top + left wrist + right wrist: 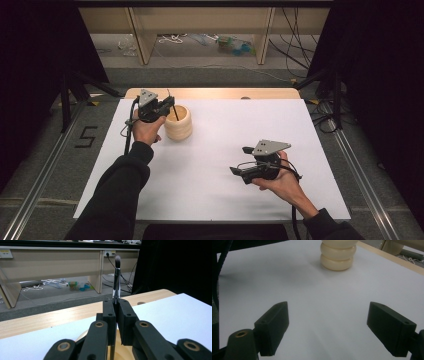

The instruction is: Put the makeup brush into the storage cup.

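Observation:
A cream ribbed holder [178, 123] stands on the white table cover [220, 165] at the far left; it also appears in the right gripper view as the holder [338, 255] straight ahead and far off. My left gripper [170, 104] sits right over its mouth, shut on a thin black makeup brush [116, 277] that stands upright with its bristles up. The brush [174, 113] reaches down into the holder [82, 336]. My right gripper [241, 160] hovers low over the cover at the near right, its jaws wide apart with nothing between them.
A strip of bare wooden tabletop [210, 93] runs along the far edge of the cover. Beyond it are a wooden shelf frame [200, 30], loose cables and clutter on the floor [235, 46]. Metal rails [45, 165] flank the table.

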### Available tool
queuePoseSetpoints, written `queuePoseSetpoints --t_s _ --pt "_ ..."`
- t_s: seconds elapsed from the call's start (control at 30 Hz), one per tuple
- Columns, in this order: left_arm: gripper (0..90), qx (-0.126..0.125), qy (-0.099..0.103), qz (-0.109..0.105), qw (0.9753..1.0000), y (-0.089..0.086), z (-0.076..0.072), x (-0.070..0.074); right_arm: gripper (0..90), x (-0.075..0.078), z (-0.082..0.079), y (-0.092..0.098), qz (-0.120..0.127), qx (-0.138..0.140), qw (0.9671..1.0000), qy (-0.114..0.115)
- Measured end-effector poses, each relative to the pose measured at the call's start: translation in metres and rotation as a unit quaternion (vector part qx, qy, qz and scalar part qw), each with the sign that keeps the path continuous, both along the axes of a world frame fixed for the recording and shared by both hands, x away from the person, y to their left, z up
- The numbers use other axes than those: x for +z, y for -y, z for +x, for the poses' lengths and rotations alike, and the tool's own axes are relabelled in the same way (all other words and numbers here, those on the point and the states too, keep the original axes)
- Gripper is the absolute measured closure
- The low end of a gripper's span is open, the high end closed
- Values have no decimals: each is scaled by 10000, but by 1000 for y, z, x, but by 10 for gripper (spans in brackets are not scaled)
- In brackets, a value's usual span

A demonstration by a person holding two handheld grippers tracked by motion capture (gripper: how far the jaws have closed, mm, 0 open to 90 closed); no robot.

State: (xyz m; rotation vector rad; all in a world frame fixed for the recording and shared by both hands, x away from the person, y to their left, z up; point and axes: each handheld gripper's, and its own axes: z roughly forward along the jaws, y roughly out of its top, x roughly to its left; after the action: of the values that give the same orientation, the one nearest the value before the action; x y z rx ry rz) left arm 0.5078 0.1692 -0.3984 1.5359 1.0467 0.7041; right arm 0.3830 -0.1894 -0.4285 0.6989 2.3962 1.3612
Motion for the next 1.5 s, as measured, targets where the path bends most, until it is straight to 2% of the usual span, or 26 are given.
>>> queuePoseSetpoints --t_s 0.07,0.2,0.5,1.27,1.37,1.4,1.5 --pt "850 -5 -20 -8 10000 1 0 -2 189 1 0 1 -23 38 10000 -53" --pt "849 17 -67 -2 10000 1 0 -6 189 3 0 1 54 -8 10000 38" --pt "847 -4 -160 -5 9999 5 1 -15 189 4 -1 1 74 12 10000 51" --pt "830 12 -259 132 9996 7 2 -27 190 4 -1 0 123 -15 9999 88" --pt "771 16 -264 156 9995 6 1 -28 190 5 -1 1 80 36 10000 35" --pt "731 34 -245 99 9996 5 1 -28 190 5 -1 1 81 38 10000 32" --pt "512 183 -229 95 9995 5 0 -26 190 4 -1 0 70 43 10000 45"
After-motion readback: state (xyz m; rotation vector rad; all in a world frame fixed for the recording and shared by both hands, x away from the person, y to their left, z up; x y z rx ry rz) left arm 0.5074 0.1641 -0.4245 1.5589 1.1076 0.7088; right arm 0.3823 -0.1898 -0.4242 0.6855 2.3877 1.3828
